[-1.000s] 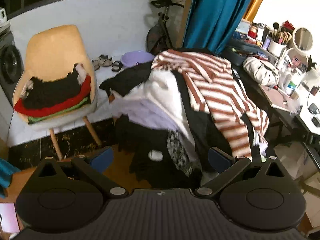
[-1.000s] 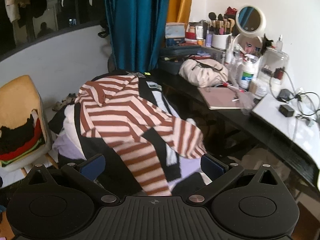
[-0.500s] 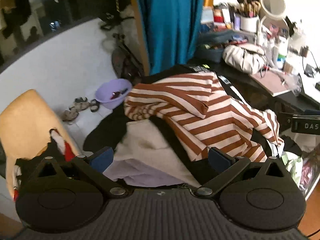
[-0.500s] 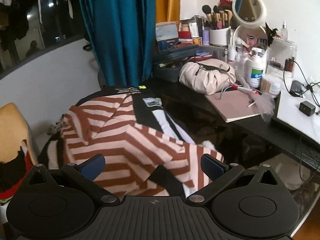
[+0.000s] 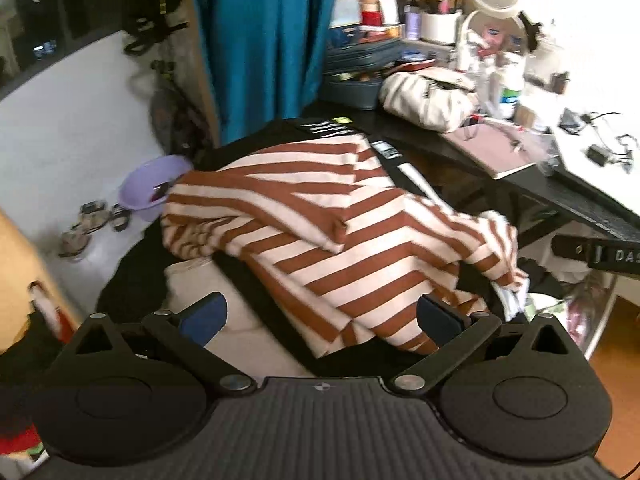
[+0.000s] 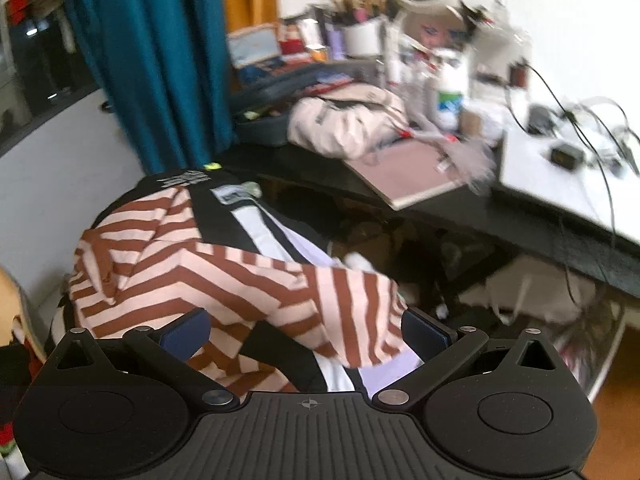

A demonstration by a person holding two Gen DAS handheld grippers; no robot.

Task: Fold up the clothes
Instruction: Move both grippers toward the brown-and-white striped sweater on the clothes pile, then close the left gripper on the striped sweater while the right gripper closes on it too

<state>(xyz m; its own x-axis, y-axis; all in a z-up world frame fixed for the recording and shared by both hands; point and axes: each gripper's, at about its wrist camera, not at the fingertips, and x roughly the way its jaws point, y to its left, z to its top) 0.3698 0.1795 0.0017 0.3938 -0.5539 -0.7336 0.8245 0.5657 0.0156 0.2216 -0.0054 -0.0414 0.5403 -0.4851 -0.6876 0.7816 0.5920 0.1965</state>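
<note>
The left gripper [image 5: 320,316] stands wide, nothing between its blue pads [image 5: 202,314], and the right gripper [image 6: 306,330] is spread just as wide and equally empty. Directly ahead of both, and lapping in between the right one's fingers, lies the striped shirt [image 5: 320,236], brown and cream, on top of a heap of dark and pale clothes [image 5: 208,280]. From the right gripper, one loose fold of the shirt [image 6: 344,304] droops just in front of its right finger, over a black-and-white garment [image 6: 256,232].

The shirt looks like soft knit: light, limp, sure to sag and drag its neighbours if lifted from the middle. A hem, cuff or shoulder seam should give the firmest pinch; the drooping fold by the right gripper and the thick doubled edge ahead of the left one seem the nearest holds. Thin cloth can slip from smooth pads, so a deep bite would be wise.

Compared with a second ago, both views have closed in on the heap: the chair [image 5: 16,248] that filled the left of the left view is now only a sliver, the shirt fills the foreground, and the cluttered surface [image 6: 560,168] beyond sits larger and blurred.
</note>
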